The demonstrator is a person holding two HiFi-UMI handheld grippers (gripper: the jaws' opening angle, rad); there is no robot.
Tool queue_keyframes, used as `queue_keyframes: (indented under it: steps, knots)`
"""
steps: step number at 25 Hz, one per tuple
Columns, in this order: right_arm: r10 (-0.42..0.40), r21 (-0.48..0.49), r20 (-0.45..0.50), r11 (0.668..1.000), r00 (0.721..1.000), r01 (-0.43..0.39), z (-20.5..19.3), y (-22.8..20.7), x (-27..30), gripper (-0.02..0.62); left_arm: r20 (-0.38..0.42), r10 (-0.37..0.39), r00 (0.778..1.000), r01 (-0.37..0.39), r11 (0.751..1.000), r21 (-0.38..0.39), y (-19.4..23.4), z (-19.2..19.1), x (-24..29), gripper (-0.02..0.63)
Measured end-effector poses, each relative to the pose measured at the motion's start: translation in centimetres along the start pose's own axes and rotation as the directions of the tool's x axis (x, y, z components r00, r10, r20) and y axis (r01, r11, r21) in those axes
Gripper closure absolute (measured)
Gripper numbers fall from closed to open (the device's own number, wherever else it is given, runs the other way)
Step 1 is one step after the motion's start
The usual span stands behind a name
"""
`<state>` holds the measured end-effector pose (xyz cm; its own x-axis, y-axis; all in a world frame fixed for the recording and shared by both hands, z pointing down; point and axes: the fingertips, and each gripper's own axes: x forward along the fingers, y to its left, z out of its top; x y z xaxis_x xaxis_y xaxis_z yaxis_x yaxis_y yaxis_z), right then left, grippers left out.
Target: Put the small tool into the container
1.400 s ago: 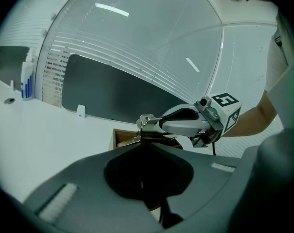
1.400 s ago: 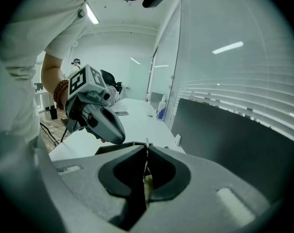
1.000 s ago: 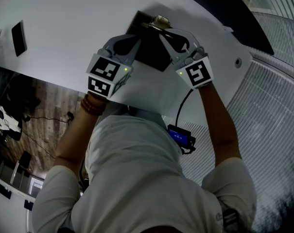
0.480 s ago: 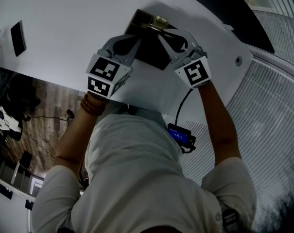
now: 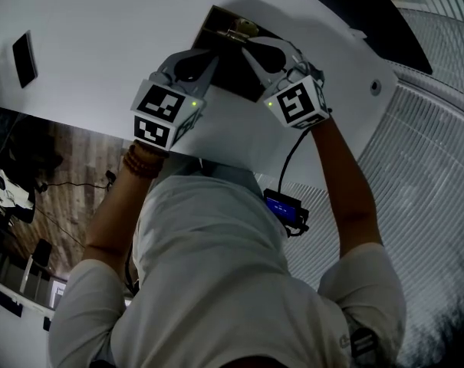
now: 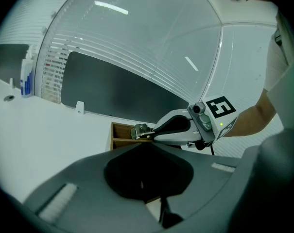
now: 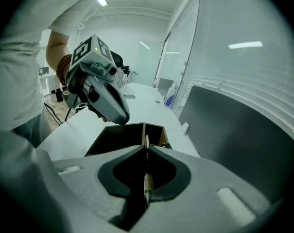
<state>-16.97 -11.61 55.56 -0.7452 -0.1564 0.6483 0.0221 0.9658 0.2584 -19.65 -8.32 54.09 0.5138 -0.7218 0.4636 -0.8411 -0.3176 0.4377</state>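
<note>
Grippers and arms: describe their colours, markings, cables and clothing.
Left gripper and right gripper: pale grey shells, dark oval hollows, black-and-white marker cubes with green lights. Black cable off the right one. Beaded bracelet on left wrist; white short-sleeved shirt.

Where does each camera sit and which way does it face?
Head view: on the person's head, looking steeply down at white table, dark wooden compartment box, left tool, right tool; white shirt, forearms show.
Left gripper view: on the left tool, facing the box, right tool and forearm.
Right gripper view: on the right tool, facing the box, left tool, beaded bracelet.
Shared: both gripper views show the small metal piece the right tool holds.
</note>
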Motion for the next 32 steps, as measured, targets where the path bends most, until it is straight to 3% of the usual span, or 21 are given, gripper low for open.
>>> queue_keyframes:
  steps: [14,27,32]
  knots:
    - [-0.007,0.031,-0.053,0.999,0.999,0.009,-0.4,-0.3,-0.3,0.558,0.000,-0.003,1.000,0.003,1.000,0.025,-0.8,0.5,-0.2,0.604]
    - [-0.102,0.110,0.052,0.989,0.993,0.096,1.0,-1.3,-3.8,0.567,0.022,-0.010,1.000,0.008,0.997,0.083,-3.0,1.8,0.0,0.604]
    - [-0.172,0.224,0.093,0.963,0.981,0.147,1.8,-1.5,-6.1,0.592,0.032,-0.019,0.999,0.016,0.995,0.101,-4.5,2.6,-0.5,0.604]
